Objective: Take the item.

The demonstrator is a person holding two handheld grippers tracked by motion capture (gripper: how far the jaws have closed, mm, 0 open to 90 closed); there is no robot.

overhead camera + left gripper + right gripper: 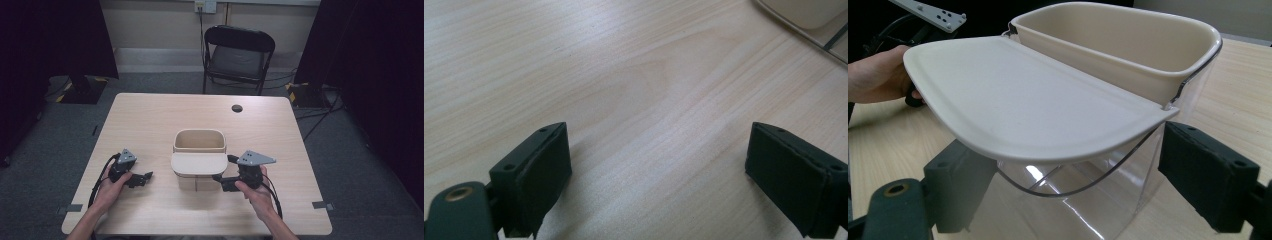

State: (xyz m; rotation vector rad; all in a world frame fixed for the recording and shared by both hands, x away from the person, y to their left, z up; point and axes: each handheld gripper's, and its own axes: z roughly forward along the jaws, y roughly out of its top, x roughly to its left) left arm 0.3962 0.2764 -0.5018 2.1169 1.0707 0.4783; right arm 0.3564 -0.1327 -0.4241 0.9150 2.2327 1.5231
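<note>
A clear plastic container [196,181] stands mid-table, with a beige inner bin [200,140] at its back half and a flat beige lid [199,163] lying over its front half. In the right gripper view the lid [1033,95] overhangs the clear wall [1088,200], and the bin [1128,35] sits behind it. My right gripper [225,169] [1083,185] is open just right of the container, its jaws apart below the lid's edge and holding nothing. My left gripper [145,177] [659,170] is open over bare wood, left of the container, whose corner [809,10] lies far off.
The light wooden table [150,115] has a dark round hole [237,108] near its far edge. A black folding chair [239,52] stands behind the table. Tape marks [320,204] sit near the front corners. The person's left hand [878,75] is beyond the lid.
</note>
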